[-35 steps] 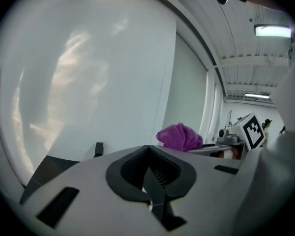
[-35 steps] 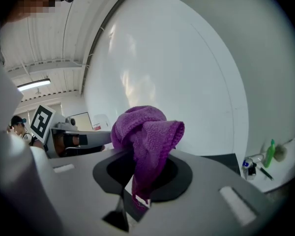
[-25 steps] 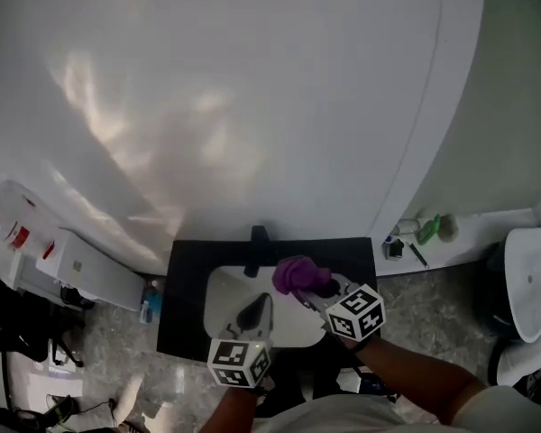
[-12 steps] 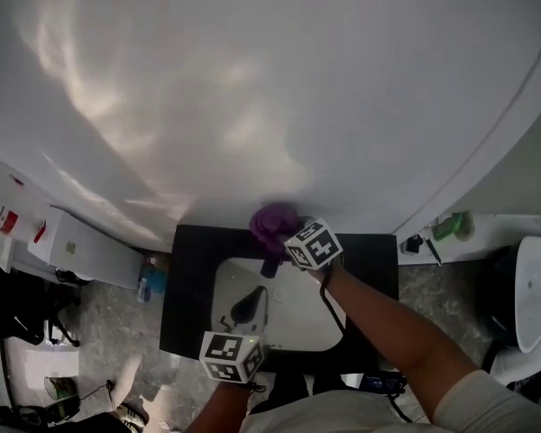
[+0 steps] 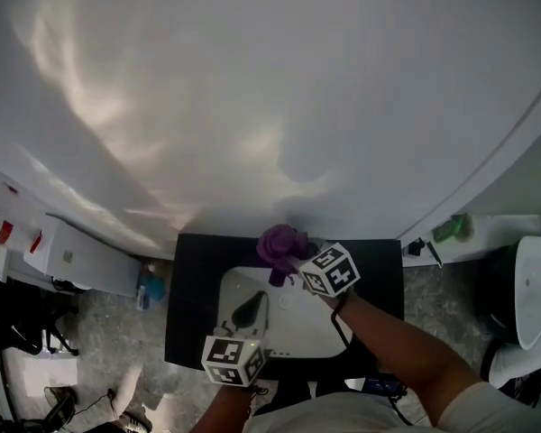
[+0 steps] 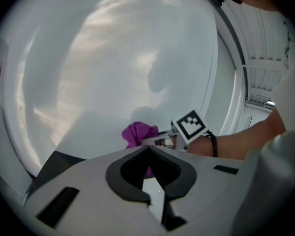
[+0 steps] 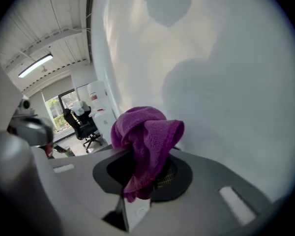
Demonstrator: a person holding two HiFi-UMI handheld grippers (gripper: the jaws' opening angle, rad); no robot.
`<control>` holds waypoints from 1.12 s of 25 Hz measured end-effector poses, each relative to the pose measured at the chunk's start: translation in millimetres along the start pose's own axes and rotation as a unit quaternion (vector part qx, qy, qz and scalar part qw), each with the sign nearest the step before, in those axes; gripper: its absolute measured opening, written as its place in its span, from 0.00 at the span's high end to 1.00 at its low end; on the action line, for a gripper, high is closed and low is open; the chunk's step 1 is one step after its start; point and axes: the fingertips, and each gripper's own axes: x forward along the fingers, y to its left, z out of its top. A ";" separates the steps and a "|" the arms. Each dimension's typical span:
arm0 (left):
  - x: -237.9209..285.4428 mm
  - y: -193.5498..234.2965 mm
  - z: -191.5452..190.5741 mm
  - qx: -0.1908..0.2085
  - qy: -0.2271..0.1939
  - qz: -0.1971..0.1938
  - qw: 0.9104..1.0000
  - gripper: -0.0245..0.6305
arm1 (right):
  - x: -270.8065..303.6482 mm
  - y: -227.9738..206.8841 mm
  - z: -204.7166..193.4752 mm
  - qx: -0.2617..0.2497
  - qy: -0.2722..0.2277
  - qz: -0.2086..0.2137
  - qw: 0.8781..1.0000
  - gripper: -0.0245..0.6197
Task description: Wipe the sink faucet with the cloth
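Note:
The purple cloth [image 5: 279,243] is bunched in my right gripper [image 5: 289,256], which is shut on it at the back edge of the white sink [image 5: 298,327]. The cloth rests over the top of the black faucet [image 5: 275,277]; only the faucet's lower part shows beneath it. In the right gripper view the cloth [image 7: 146,132] hangs out between the jaws of that gripper [image 7: 147,163], close to the white wall. My left gripper [image 5: 250,311] hovers shut and empty over the sink's left half. In its own view the left gripper [image 6: 148,150] points at the cloth [image 6: 139,133].
The sink sits in a black countertop [image 5: 191,287] against a white wall [image 5: 270,88]. White boxes [image 5: 81,260] and a blue bottle [image 5: 144,290] lie to the left. At the right are a ledge with a green item [image 5: 451,228] and a white basin [image 5: 532,287].
My right gripper has carried the cloth from above the sink bowl back to the faucet, then shifted slightly right. The left gripper has stayed over the sink.

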 end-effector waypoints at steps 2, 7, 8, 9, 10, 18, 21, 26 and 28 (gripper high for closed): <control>0.2 -5.3 2.3 0.003 0.000 -0.003 1.000 0.95 | 7.8 -23.2 10.4 0.011 0.002 -0.022 1.000 0.86; -3.7 -7.6 -4.9 0.000 0.004 -0.005 1.000 0.95 | 1.1 19.1 -33.3 0.030 0.019 0.017 0.999 0.86; -4.4 -6.0 -6.6 -0.003 0.006 -0.005 1.000 0.95 | -2.9 34.2 -48.3 0.029 0.028 0.027 0.999 0.86; -4.5 -5.0 -7.9 -0.006 0.006 -0.006 1.000 0.95 | -6.3 45.8 -64.4 0.029 0.041 0.035 0.998 0.86; -4.2 -5.0 -8.7 -0.008 0.007 -0.007 1.000 0.95 | -9.8 50.9 -78.3 0.033 0.051 0.039 0.997 0.86; -5.3 -8.8 -7.9 0.002 0.006 -0.005 1.000 0.95 | -30.4 -50.5 -26.4 0.055 -0.029 -0.068 0.996 0.85; -12.6 -2.0 -5.3 0.005 0.001 0.004 1.000 0.95 | 6.3 -56.8 -38.6 0.054 -0.005 -0.056 0.997 0.86; -11.2 13.2 -3.1 0.015 -0.003 0.023 1.000 0.95 | 57.7 -89.0 -111.7 0.102 0.071 -0.060 0.990 0.87; -10.8 17.1 -4.6 0.015 -0.002 0.027 1.000 0.95 | 74.0 -94.3 -142.1 0.098 0.124 -0.048 0.986 0.86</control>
